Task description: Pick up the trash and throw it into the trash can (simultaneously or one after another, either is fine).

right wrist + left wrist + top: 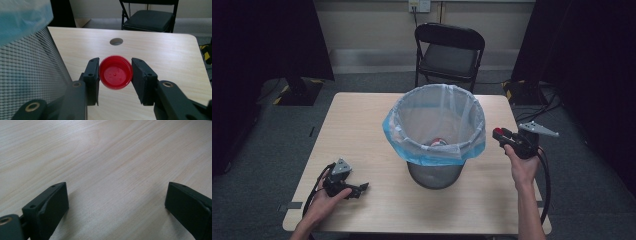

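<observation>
The right gripper point(115, 75), held up at the right of the mesh bin point(435, 172), has its jaws closed on a red bottle cap point(115, 72), pinched across its rim with the hollow side facing the camera (droplets show on its inner face). The cap sits near the tips of the pads rather than deep between them, so the hold is probably slight: a smooth, wet, round rim could slip or pop out sideways if the squeeze eases or the hand tilts. In the high view the cap point(498, 132) is just outside the bin's rim, beside the blue liner point(437, 155) folded over it; let go here, it would likely fall on the table point(362, 120) or roll off its right edge instead of into the bin. Moving across, the jaws could snag the loose liner and pull it off the rim, or nudge the light bin. Something red and white lies at the bottom of the bin point(438, 142), too small to identify. The left gripper point(357, 189) rests low on the near left of the table, jaws spread wide and empty over bare wood point(112, 157), well apart from the bin and unable to steady it.
</observation>
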Tool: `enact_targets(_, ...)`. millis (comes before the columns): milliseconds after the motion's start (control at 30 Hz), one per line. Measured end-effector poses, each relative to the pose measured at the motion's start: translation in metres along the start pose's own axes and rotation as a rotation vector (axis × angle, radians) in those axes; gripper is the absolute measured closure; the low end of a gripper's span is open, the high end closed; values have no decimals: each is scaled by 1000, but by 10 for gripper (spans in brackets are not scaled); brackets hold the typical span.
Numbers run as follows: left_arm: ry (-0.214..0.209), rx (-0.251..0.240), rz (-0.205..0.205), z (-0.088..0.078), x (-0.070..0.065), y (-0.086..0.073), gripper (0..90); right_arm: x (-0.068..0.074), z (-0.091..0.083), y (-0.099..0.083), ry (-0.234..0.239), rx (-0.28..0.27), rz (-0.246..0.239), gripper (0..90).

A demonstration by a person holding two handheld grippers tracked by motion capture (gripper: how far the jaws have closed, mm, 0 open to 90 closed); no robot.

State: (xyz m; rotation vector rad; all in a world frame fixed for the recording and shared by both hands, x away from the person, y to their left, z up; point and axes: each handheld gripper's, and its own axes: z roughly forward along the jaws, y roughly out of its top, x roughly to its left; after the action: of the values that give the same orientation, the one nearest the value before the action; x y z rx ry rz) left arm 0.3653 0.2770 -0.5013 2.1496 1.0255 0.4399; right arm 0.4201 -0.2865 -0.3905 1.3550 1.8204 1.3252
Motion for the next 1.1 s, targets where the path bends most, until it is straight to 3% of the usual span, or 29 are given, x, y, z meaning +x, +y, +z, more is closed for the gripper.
enact_targets(533, 0, 1, 1, 0, 0, 0, 45, 17, -30, 38, -14, -63, -33, 601)
enact_targets(700, 0, 2, 3, 0, 0, 0, 45, 22, -38, 53, -18, -88, -17, 602)
enact_targets(1100, 0, 0, 0, 0, 0, 0, 45, 39, -53, 88, 22, -188, -50, 602)
